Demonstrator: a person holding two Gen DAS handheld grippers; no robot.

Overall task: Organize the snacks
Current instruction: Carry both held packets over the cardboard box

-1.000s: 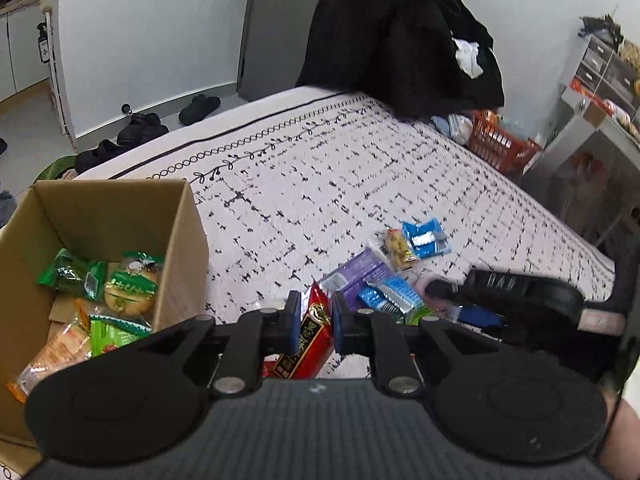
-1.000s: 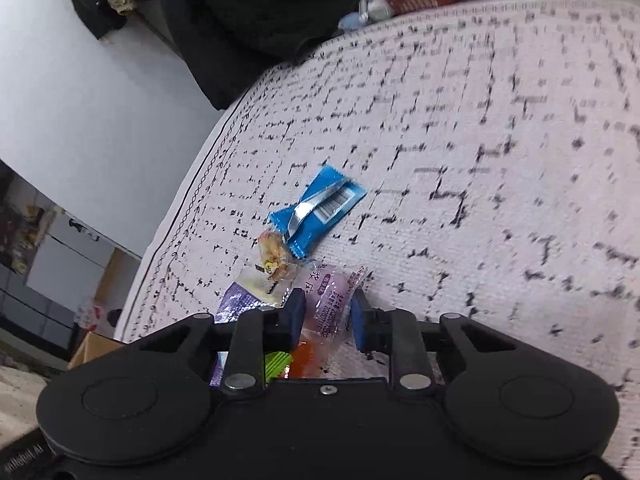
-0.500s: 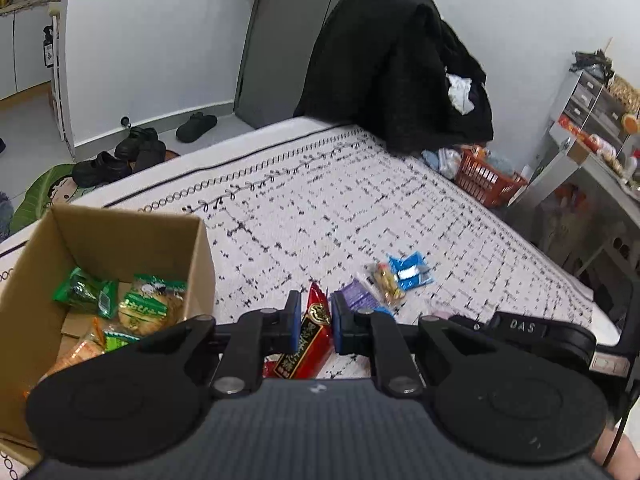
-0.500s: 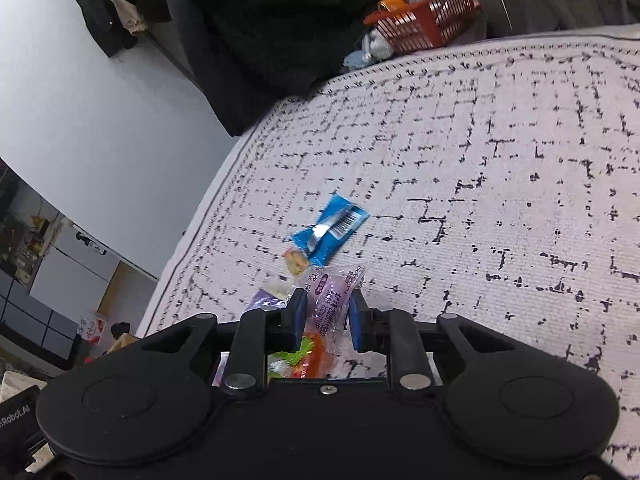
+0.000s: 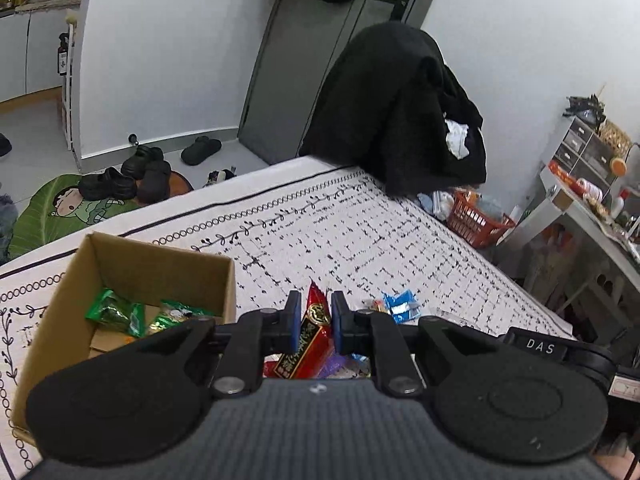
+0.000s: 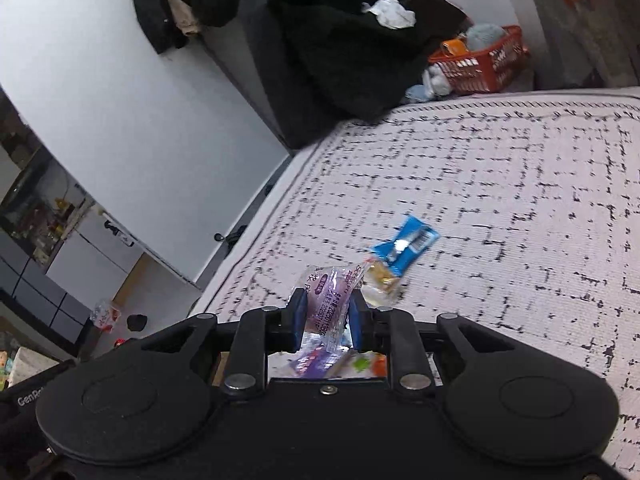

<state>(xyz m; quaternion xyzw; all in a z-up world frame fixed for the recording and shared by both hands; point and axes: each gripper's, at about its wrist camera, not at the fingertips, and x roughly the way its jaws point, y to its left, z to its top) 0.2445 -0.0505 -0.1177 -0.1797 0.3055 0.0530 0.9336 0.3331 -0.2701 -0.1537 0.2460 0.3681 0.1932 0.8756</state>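
Both tools have lifted off the bed: left tool [image 5: 313, 317] pinches the red packet [image 5: 308, 340], right tool [image 6: 326, 317] the purple packet [image 6: 329, 300]; slippery wrappers might slide free short of the box [image 5: 160, 268].

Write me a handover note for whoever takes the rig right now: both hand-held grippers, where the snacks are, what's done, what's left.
Left hand-held gripper: shut on a red snack packet, lifted beside the cardboard box.
Right hand-held gripper: shut on a clear purple snack packet, held above the bed.
Done: green snack packets already lie in the box.
Left: drop both held packets into the box, then collect the blue packet and the small yellow-filled clear packet lying on the patterned bedsheet. More wrappers show under the grippers; what they are is unclear.
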